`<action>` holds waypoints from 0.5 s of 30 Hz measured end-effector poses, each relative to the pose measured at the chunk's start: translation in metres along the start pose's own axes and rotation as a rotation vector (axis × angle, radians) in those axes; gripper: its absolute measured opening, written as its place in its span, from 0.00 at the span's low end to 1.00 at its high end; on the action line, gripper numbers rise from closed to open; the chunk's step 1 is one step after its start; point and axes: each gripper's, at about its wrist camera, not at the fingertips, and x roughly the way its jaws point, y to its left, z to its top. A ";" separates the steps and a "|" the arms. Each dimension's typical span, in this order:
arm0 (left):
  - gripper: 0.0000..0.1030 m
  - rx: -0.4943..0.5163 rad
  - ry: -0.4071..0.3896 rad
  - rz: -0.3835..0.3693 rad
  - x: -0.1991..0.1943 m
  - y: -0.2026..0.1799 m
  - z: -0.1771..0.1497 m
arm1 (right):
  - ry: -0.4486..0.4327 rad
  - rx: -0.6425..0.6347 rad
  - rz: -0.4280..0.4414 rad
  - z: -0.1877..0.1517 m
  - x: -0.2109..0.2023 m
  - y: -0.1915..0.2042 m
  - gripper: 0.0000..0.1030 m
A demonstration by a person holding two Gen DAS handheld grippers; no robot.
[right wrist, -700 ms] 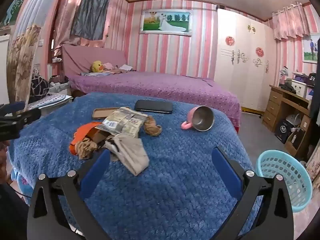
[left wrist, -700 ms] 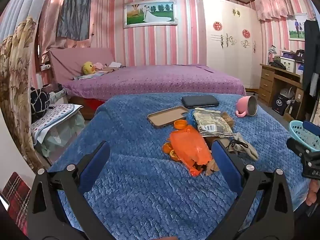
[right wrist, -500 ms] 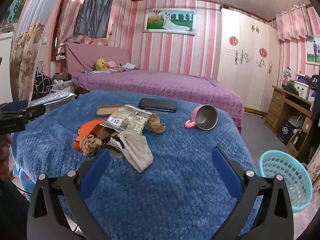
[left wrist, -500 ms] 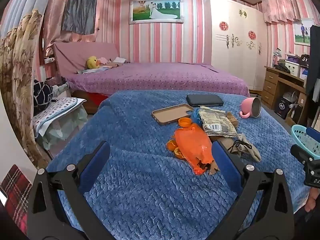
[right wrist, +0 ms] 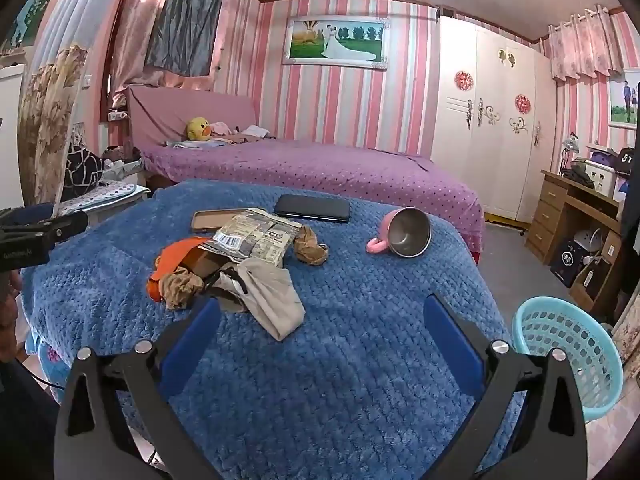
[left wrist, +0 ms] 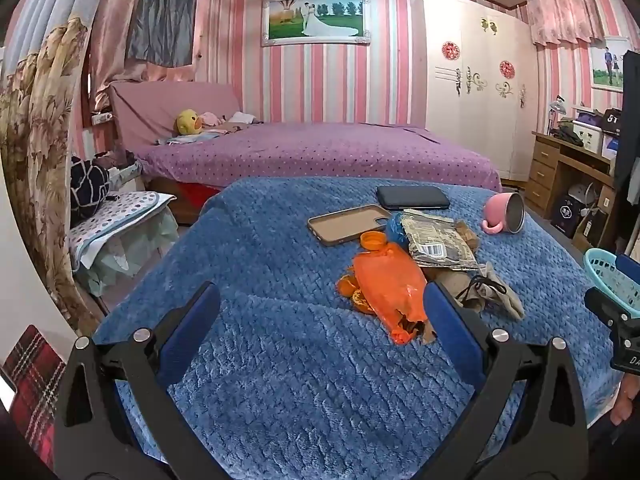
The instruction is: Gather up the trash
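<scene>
Both views have crept nearer the trash pile (left wrist: pixel 404 276) on the blue blanket (right wrist: pixel 360 360), left gripper (left wrist: pixel 320 328) and right gripper (right wrist: pixel 320 328) spread wide, empty.

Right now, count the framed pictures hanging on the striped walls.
2. A wide white-framed wedding picture hangs above the purple bed; a smaller framed couple photo hangs at far right, above the wooden desk. Others may be outside the views.

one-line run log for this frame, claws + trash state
left claw: open, empty | right claw: open, empty | trash pile: untouched on blue blanket | basket: floor, right of bed | step: approach
</scene>
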 end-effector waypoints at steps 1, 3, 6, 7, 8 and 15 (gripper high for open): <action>0.95 -0.004 0.001 0.004 0.000 0.000 0.000 | 0.001 0.002 0.003 0.000 -0.001 -0.002 0.96; 0.95 -0.006 0.002 0.007 0.001 0.001 0.000 | 0.006 0.003 0.002 0.001 0.000 -0.002 0.96; 0.95 -0.002 0.005 0.004 0.002 0.000 0.000 | 0.005 0.004 0.002 0.001 0.000 -0.002 0.96; 0.95 0.001 0.006 0.005 0.002 0.000 0.000 | 0.007 0.005 0.001 0.000 0.001 -0.001 0.96; 0.95 0.001 0.007 0.005 0.002 -0.001 0.000 | 0.007 0.005 0.000 -0.001 0.002 0.000 0.96; 0.95 0.001 0.014 0.000 0.003 -0.001 -0.001 | 0.016 -0.001 0.002 -0.001 0.004 0.002 0.96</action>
